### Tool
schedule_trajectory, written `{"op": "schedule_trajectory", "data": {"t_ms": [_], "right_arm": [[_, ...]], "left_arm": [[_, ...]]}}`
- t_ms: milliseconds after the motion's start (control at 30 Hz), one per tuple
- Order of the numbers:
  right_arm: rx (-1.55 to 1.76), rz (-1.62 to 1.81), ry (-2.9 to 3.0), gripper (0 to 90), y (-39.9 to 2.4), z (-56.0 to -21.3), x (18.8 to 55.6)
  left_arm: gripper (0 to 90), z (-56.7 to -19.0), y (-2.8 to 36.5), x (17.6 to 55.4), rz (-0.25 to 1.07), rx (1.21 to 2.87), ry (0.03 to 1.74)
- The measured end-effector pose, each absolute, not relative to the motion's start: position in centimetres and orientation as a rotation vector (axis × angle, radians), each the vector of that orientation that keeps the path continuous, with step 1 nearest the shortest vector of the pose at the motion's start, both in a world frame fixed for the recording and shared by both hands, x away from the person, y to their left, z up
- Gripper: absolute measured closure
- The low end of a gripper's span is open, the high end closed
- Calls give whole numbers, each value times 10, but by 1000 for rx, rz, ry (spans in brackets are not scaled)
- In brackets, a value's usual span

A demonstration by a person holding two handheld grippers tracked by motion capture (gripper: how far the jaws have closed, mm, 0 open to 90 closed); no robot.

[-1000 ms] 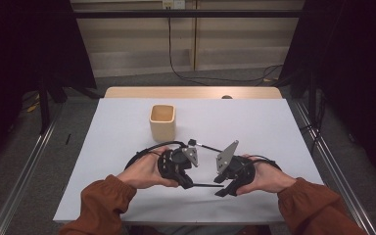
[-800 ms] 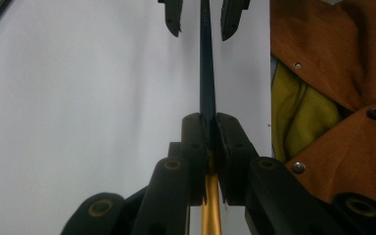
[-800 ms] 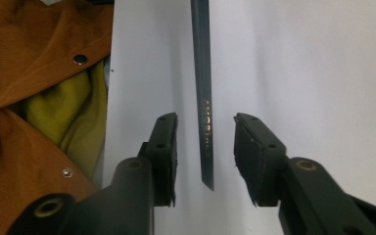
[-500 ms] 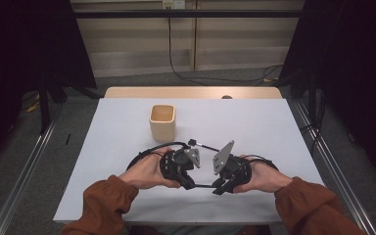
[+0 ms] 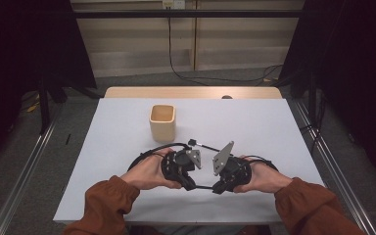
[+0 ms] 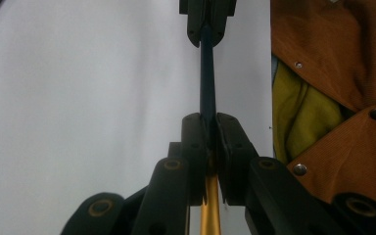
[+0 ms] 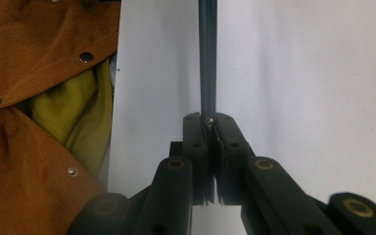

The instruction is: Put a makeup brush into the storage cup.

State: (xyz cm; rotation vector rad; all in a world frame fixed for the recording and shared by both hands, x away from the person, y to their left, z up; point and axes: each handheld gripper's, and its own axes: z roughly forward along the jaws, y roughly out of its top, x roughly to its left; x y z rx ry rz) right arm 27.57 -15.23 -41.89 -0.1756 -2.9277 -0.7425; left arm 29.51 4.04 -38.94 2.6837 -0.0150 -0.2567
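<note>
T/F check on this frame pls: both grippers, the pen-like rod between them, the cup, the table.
1. The left gripper is shut on the thin rod. True.
2. The right gripper stands wide open with nothing between its jaws. False: its jaws have just been closing and are now clamped on the rod's other end.
3. The rod stands inside the beige cup. False: it spans between the two grippers, near the person's edge of the white table; the cup stands apart, farther back.
4. The cup is upright. True.
5. The rod has a golden section behind the left gripper's pads. True.
</note>
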Motion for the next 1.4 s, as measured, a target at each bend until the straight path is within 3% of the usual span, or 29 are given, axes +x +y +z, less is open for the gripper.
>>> {"op": "schedule_trajectory", "data": {"t_ms": [567, 767, 900, 1200, 1400], "right_arm": [[-200, -783, -2915, 855, -158, -417, 277], [-204, -787, -2909, 855, -159, -417, 277], [-233, -794, -2917, 855, -159, -416, 278], [-254, -811, -2915, 855, -161, -416, 279], [-268, -826, -2915, 855, -162, -416, 279]], "left_arm": [[824, -390, 46, 299, -264, 2607, 18], [766, -390, 47, 300, -247, 2588, 36], [677, -392, 50, 301, -232, 2569, 68], [251, -396, 55, 301, -160, 2502, 181], [90, -395, 61, 303, -123, 2463, 226]]}}
